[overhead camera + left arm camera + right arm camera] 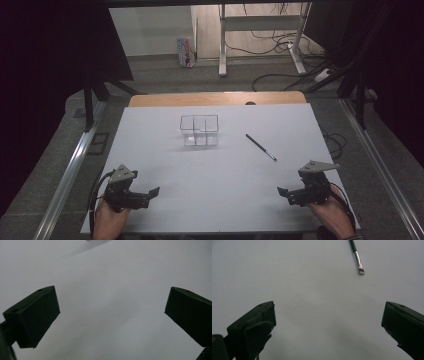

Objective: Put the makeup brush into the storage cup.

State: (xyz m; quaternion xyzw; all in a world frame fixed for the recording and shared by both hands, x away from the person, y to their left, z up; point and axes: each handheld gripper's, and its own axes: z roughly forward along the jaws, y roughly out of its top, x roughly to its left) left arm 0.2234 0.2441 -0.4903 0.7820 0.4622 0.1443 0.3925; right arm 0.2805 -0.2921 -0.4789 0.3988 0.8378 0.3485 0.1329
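A clear plastic organizer (199, 131) with several compartments stands on the white table top (220, 175), a little beyond its middle. To its right lies a thin black brush (260, 147) with a silver ferrule, set diagonally. In the right gripper view the brush (357, 257) points its tip toward me at the top. My left gripper (147, 196) rests near the front left corner, jaws wide apart with nothing between them (112, 312). My right gripper (286, 196) sits near the front right corner, also open over bare table (328, 320).
A strip of bare wood (215, 98) runs along the table's far edge. Metal rails (70, 170) flank both sides on the grey floor. Farther back are desk legs (222, 45), loose cables (280, 45) and a small carton (185, 51).
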